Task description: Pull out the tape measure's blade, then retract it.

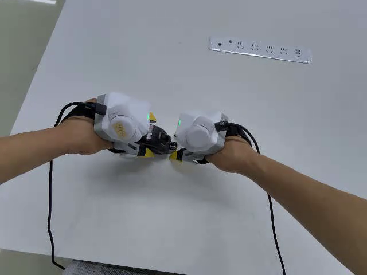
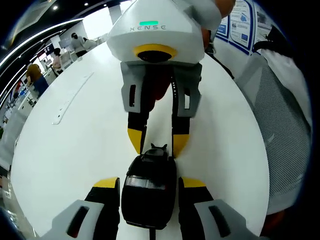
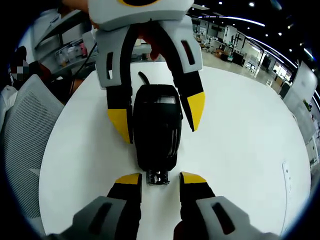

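A black tape measure (image 1: 161, 139) lies low over the white table (image 1: 172, 69), between two grippers that face each other. In the left gripper view, my left gripper (image 2: 149, 183) is shut on the tape measure's body (image 2: 149, 192), with a yellow-tipped jaw on each side. The blade's metal hook (image 3: 157, 176) sticks out of the case's front end. My right gripper (image 3: 160, 178) stands open, one jaw on either side of the hook, with small gaps. In the head view the left gripper (image 1: 150, 136) and the right gripper (image 1: 175, 144) nearly meet.
A white power strip (image 1: 261, 50) lies at the far right of the table. Black cables (image 1: 50, 200) trail from both grippers over the near edge. A grey mesh chair (image 3: 25, 150) stands beside the table. Open tabletop lies all around the grippers.
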The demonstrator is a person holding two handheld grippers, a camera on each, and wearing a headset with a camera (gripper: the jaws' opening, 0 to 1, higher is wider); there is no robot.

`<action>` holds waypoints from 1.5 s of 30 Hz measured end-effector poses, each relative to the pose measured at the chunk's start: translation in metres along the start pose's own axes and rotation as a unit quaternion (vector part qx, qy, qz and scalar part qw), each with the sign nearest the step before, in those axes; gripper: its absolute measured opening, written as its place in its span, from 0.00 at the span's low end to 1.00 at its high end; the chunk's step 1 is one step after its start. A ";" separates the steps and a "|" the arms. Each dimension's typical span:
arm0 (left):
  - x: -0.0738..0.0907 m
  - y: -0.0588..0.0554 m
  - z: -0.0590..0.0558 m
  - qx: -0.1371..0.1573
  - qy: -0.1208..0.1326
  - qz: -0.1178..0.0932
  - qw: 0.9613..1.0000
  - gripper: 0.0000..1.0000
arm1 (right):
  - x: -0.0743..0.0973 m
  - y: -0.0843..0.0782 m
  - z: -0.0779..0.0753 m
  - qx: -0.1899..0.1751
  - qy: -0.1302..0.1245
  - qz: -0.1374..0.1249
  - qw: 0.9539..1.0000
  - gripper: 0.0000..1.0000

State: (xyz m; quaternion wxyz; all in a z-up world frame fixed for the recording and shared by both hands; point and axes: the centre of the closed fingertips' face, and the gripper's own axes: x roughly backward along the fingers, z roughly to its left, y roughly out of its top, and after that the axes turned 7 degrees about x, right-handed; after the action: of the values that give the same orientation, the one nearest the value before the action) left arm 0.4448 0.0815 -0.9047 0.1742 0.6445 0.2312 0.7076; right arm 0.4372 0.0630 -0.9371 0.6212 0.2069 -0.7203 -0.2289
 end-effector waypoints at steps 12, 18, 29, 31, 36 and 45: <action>-0.001 0.001 0.000 -0.006 -0.003 0.002 1.000 0.38 | -0.001 0.001 0.003 0.001 0.007 -0.006 1.000 0.24; -0.001 0.000 0.000 -0.009 -0.007 0.004 1.000 0.37 | -0.001 0.002 0.005 -0.003 0.011 -0.011 1.000 0.20; -0.002 0.000 0.000 -0.015 -0.012 0.006 1.000 0.36 | 0.000 0.002 0.003 0.000 0.012 -0.015 1.000 0.17; -0.002 0.000 0.000 -0.016 -0.013 0.006 1.000 0.36 | 0.000 0.002 0.003 0.001 0.013 -0.017 1.000 0.17; -0.001 0.000 -0.001 -0.020 -0.011 0.008 1.000 0.36 | 0.000 0.002 0.004 0.010 0.013 -0.019 1.000 0.16; -0.001 0.001 -0.001 -0.019 -0.013 0.007 1.000 0.35 | -0.001 0.001 0.003 0.016 0.010 -0.026 0.999 0.15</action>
State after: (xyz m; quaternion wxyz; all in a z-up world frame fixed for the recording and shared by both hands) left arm 0.4438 0.0805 -0.9050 0.1842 0.6516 0.2114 0.7049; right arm 0.4340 0.0647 -0.9373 0.6190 0.2374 -0.7120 -0.2312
